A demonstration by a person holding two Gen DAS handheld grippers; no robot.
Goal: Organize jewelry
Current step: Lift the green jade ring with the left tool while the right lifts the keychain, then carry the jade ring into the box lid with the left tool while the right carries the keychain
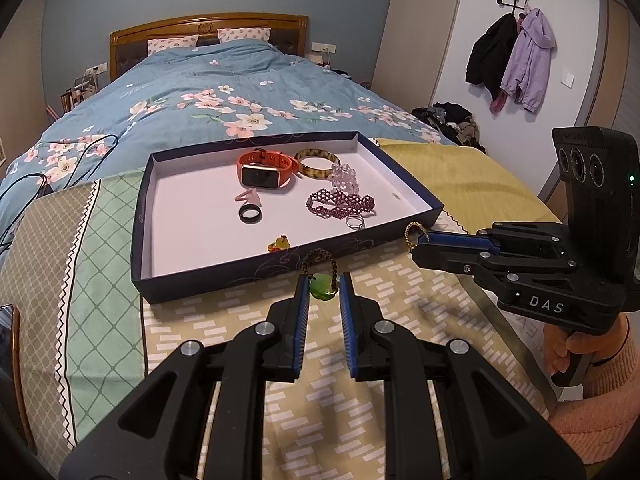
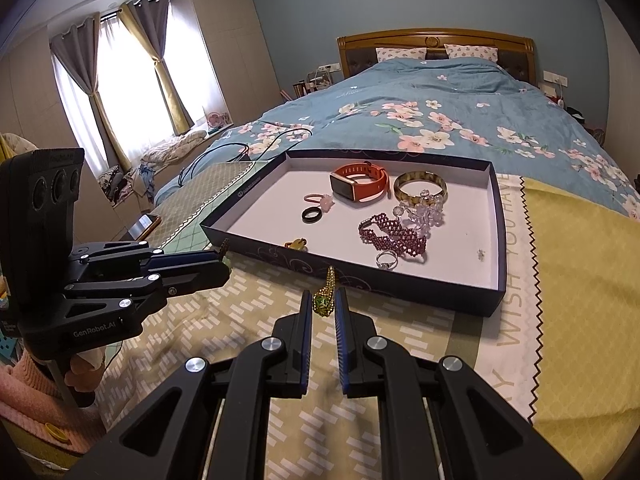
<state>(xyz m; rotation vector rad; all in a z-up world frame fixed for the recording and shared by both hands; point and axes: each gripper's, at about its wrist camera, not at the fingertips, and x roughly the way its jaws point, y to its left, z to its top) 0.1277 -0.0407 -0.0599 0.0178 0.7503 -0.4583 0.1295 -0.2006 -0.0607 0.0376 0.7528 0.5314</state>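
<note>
Both grippers are hovering over the patterned cloth (image 1: 360,380) at the foot of the bed (image 1: 224,92), just in front of the near wall of the shallow dark box lid (image 1: 208,280).

The left gripper (image 1: 324,286) is pinching a green pendant on a dark beaded cord (image 1: 320,264); its jaws are nearly closed on the green piece, and the cord loop is sticking up against the box wall. The right gripper (image 2: 323,302) is also almost fully closed, gripping a gold bead chain with a green stone (image 2: 325,296); the chain is standing up from between the pads toward the box's front edge. In the left view the right gripper is coming in from the right side, its tip close to the box's near right corner, gold chain looping out of it.

A person in a pink knit sleeve (image 1: 600,392) is holding each handle.

Inside the box, lying on the white floor: an orange smartwatch (image 1: 266,168) toward the back, a tortoiseshell bangle (image 1: 318,164) just beside it, a clear bead bracelet (image 1: 344,178) touching the bangle, a purple beaded bracelet (image 1: 340,204) in front of that, a silver ring (image 1: 355,223) at its near end, a black ring (image 1: 251,214), a pink hair tie (image 1: 248,197) just behind it, and a small yellow charm (image 1: 279,245) close to the front wall.
</note>
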